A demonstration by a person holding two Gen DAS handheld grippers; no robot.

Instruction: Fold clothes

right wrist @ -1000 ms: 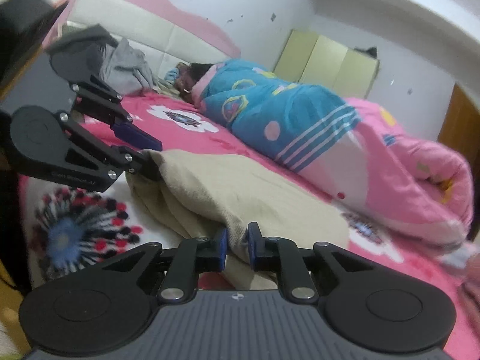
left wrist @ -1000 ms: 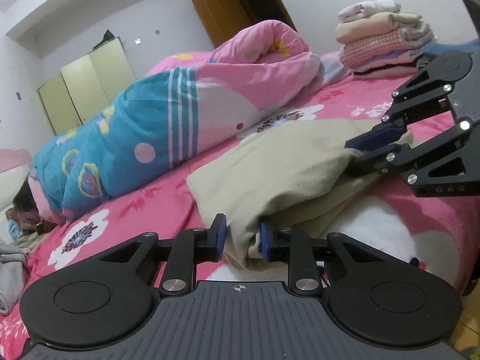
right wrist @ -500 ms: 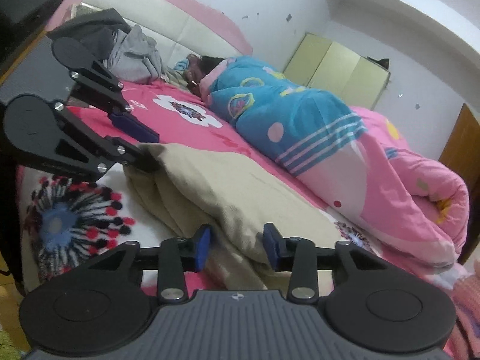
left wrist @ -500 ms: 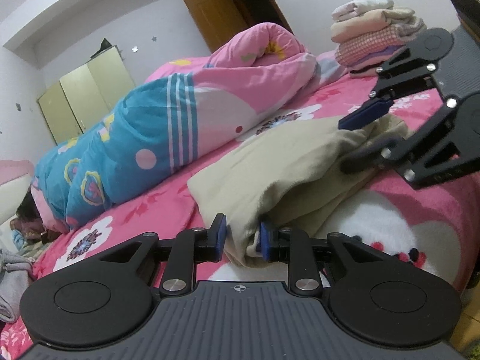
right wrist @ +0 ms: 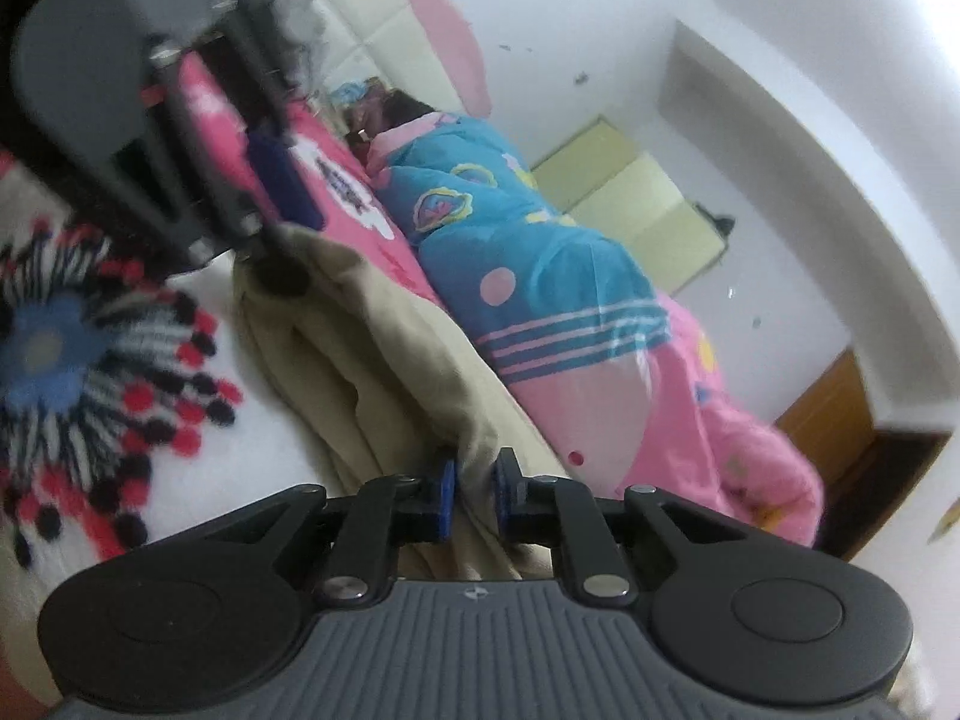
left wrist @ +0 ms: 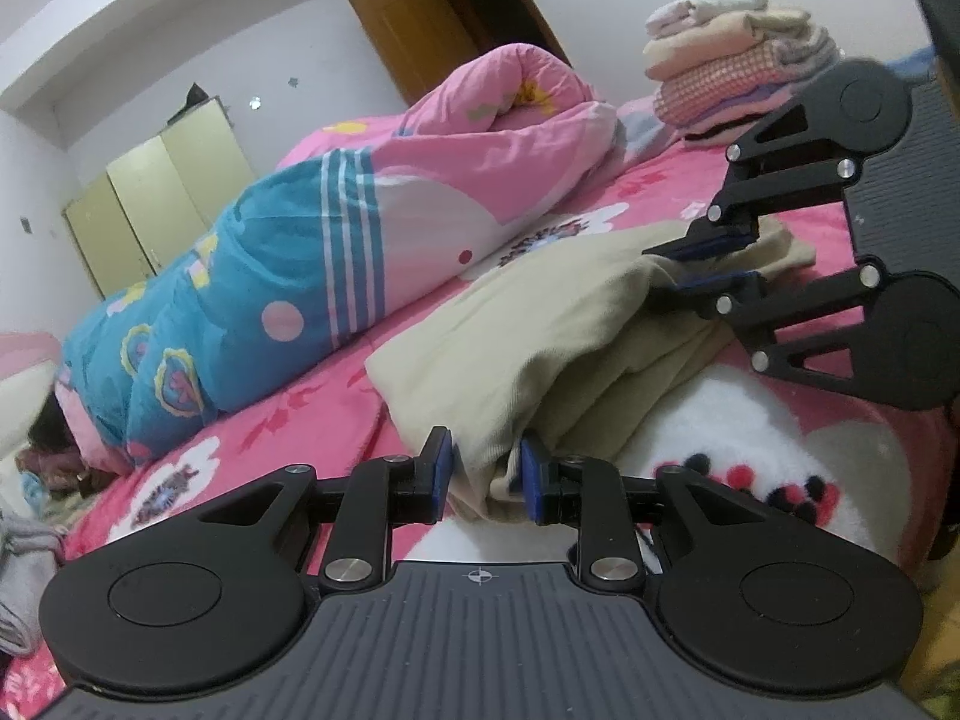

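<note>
A beige garment [left wrist: 558, 312] lies partly folded on the pink floral bed sheet [left wrist: 288, 414]. My left gripper [left wrist: 485, 471] is shut on a thick fold at its near corner, and cloth fills the gap between the blue pads. At the right of the left wrist view, my right gripper [left wrist: 684, 267] pinches the garment's far edge. In the right wrist view that gripper [right wrist: 474, 489] is shut on a ridge of the beige garment [right wrist: 384, 348]. The left gripper [right wrist: 282, 234] shows blurred at the upper left, holding the other end.
A rolled pink and blue duvet [left wrist: 336, 252] runs along the bed behind the garment, with a person [right wrist: 384, 114] lying under it at the headboard end. A stack of folded clothes [left wrist: 732, 66] sits at the far end. Grey clothes [left wrist: 24, 564] lie at the left.
The right gripper opened half a second ago and has shut again on the garment, and its view has tilted. The left gripper keeps its grip and has hardly moved.
</note>
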